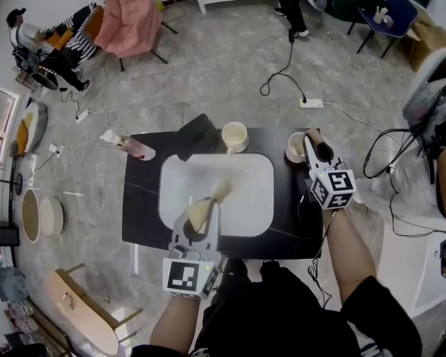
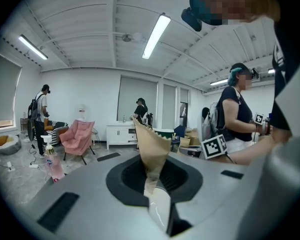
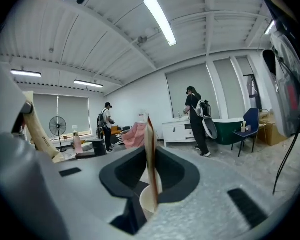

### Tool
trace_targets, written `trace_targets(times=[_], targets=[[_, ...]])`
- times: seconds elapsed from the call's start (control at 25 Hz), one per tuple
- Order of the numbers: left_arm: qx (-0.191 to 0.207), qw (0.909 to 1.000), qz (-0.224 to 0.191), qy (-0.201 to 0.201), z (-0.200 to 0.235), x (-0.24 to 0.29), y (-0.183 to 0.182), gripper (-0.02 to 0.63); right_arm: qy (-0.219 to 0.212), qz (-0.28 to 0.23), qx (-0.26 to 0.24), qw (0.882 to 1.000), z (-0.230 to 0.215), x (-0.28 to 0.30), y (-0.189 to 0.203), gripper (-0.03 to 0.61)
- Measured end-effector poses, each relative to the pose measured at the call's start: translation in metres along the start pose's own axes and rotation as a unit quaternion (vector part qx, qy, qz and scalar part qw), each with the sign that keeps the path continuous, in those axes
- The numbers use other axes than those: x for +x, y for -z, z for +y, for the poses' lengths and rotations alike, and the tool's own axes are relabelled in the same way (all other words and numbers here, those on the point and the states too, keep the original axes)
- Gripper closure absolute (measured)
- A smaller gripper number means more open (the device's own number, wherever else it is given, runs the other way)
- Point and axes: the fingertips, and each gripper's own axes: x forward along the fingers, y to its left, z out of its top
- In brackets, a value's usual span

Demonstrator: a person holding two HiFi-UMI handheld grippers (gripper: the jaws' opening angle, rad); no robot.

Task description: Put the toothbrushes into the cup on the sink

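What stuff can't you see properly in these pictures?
1. Left gripper view: the brown paper packet hides whatever is inside it.
2. Right gripper view: the thin packet shows edge-on only, so its contents stay unseen.
3. Head view: the right gripper covers part of the cup; its inside is too small to check.

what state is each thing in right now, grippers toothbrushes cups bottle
left gripper, fingers shut on the left toothbrush
left toothbrush, paper-wrapped, held over the sink
right gripper, fingers shut on the right toothbrush
right toothbrush, paper-wrapped, held upright by the right cup
right cup, upright on the counter
middle cup, upright, looks empty
pink bottle, upright
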Motion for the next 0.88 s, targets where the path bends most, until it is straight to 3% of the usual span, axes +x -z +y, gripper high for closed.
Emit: trace_targets(times=[0.4,0.88], targets=[[-0.005,0.9999,-0.015,-0.008,0.014,0.002,-0.002,0.580,0.014,0.030,0.021,0.999,-0.001,0.007,0.028,0.469],[-0.003,0.9996,-0.026,0.008,0.014,-0.014,0.000,0.580,0.024,0.014,0.014,1.000,0.008,-0.012,0.006,0.447]])
